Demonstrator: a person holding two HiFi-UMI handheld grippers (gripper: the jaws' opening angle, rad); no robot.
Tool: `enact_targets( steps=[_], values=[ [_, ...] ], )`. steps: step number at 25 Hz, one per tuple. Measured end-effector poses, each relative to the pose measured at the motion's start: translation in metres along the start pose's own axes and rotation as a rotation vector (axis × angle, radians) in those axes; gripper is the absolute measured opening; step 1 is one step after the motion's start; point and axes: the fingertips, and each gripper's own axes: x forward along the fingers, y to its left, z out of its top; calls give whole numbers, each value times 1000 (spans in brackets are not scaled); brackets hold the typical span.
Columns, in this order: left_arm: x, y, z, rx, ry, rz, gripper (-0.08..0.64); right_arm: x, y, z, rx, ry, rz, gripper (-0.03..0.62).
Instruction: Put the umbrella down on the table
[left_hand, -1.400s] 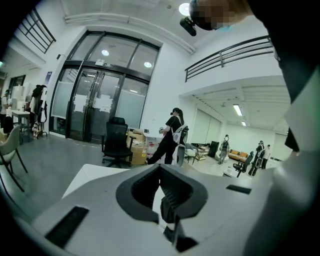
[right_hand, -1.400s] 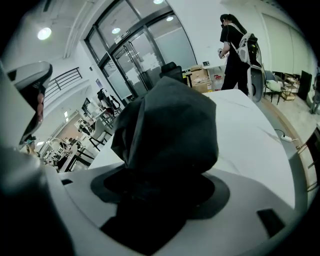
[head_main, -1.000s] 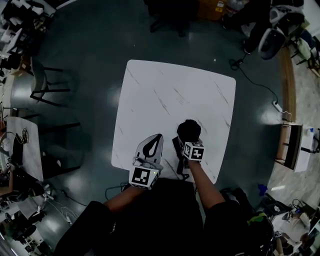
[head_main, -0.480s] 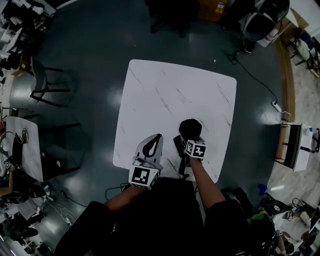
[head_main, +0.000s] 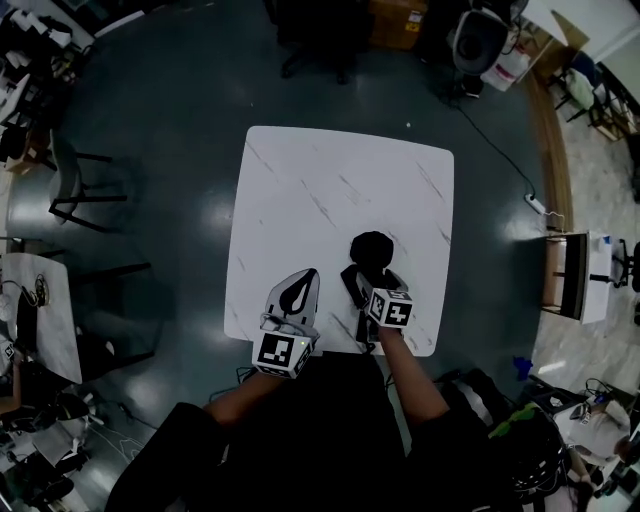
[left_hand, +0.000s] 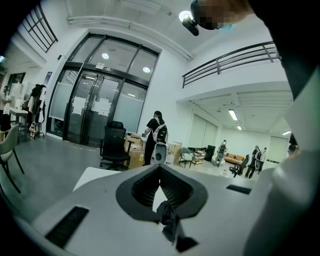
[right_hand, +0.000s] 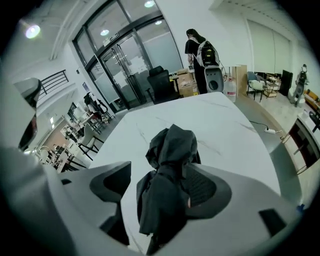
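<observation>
The black folded umbrella (head_main: 372, 250) stands over the near right part of the white marble table (head_main: 330, 180). My right gripper (head_main: 372, 275) is shut on the umbrella. In the right gripper view the crumpled black fabric (right_hand: 172, 145) fills the space between the jaws (right_hand: 165, 175), tight against the right pad, and a strap hangs below. My left gripper (head_main: 308, 275) hovers over the table's near edge, a little left of the umbrella and apart from it, shut. In the left gripper view its tips (left_hand: 160, 167) meet, and a small dark scrap sits at their base.
A dark chair (head_main: 85, 180) and a second white table (head_main: 40, 300) stand to the left. An office chair (head_main: 320, 40) is beyond the far edge. A cable (head_main: 500, 150) runs across the floor at the right, near a low cabinet (head_main: 570, 290). A person (left_hand: 152, 135) stands far off.
The head view has shifted slightly, so the table sits a little left in the frame. Both grippers keep their places over the near edge, and the umbrella stays in the right one.
</observation>
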Motion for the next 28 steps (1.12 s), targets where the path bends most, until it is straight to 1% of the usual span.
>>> enact_targets(
  steps=[3,6,11,15,17,18,20,21,22,25,28],
  values=[
    [-12,-5,1,2,-16,-31,8,-21,18,1,23,-48,10,354],
    [-26,-8,3,-3,-29,-50,8,-47,46,6,40,-110,41,354],
    [-51,-8,13,-8,-65,-62,8,-95,99,28,-19,-233,74,345],
    [-77,-5,25,-9,-102,-67,8,-132,143,40,-73,-328,95,276],
    [-89,-3,31,-8,-121,-71,7,-149,164,44,-106,-375,103,223],
    [-95,-2,35,-7,-132,-73,7,-156,173,47,-128,-401,103,189],
    [-105,0,40,-7,-151,-79,8,-170,192,51,-172,-450,100,96],
    [-110,0,42,-7,-157,-85,8,-176,200,52,-190,-468,99,61],
    [-114,0,43,-6,-162,-92,8,-182,209,52,-203,-479,99,39],
    [-126,-2,45,1,-171,-117,8,-197,231,49,-221,-516,98,25],
    [-139,-2,43,9,-171,-139,7,-214,250,45,-242,-581,80,21]
  ],
)
